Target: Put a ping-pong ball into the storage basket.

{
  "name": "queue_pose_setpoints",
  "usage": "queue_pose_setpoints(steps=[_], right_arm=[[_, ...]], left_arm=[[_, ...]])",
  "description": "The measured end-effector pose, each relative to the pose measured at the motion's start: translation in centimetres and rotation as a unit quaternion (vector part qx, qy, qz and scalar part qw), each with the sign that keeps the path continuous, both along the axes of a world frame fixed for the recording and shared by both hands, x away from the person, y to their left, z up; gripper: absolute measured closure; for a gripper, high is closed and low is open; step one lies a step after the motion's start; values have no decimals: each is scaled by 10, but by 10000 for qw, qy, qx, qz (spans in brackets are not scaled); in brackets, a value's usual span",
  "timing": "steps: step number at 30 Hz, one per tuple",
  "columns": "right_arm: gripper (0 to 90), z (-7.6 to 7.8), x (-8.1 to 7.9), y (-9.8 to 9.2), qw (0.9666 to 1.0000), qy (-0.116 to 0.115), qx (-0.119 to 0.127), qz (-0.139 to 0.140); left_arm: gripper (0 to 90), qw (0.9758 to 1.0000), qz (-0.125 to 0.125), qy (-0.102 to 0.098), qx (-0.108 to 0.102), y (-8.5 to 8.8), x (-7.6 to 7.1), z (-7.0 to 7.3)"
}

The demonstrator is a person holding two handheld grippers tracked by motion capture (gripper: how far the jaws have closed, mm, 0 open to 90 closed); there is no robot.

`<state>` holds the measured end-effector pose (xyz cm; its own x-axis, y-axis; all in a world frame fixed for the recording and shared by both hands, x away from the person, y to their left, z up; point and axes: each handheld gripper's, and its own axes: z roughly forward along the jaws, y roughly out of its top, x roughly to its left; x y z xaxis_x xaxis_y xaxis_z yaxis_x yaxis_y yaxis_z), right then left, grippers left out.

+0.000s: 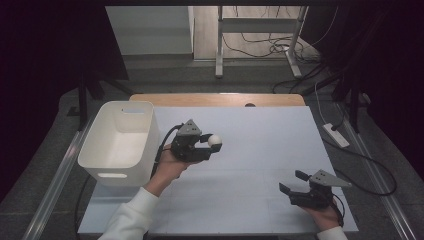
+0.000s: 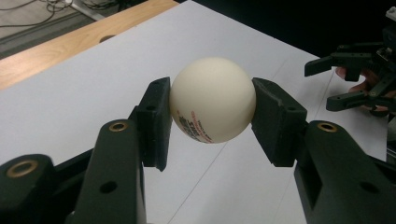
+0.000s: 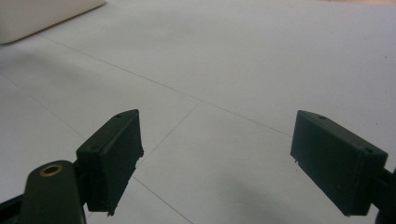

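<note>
The white ball sits clamped between the left claw's pads.

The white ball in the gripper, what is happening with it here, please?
A person works at a white table with a gripper in each hand. The left gripper is shut on a white ball with red print, held above the table beside a white bin. The bin looks empty. The right gripper sits open and holds nothing, near the table's front right corner.
</note>
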<state>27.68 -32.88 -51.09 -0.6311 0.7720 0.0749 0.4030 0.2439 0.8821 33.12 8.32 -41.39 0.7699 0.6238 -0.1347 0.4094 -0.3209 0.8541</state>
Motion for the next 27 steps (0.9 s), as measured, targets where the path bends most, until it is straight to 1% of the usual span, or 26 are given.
queue_pose_setpoints(steps=[5,13,20,27], right_arm=[[168,0,0,0,10000,3,-7,2],[168,0,0,1,10000,5,8,-3],[168,1,0,1,10000,-4,32,3],[168,2,-1,1,10000,-12,82,29]], left_arm=[[506,9999,89,-49,-33,8,0,4],[506,9997,208,-115,-21,19,0,11],[506,9994,342,-108,28,28,0,12],[506,9992,381,-64,55,33,1,11]])
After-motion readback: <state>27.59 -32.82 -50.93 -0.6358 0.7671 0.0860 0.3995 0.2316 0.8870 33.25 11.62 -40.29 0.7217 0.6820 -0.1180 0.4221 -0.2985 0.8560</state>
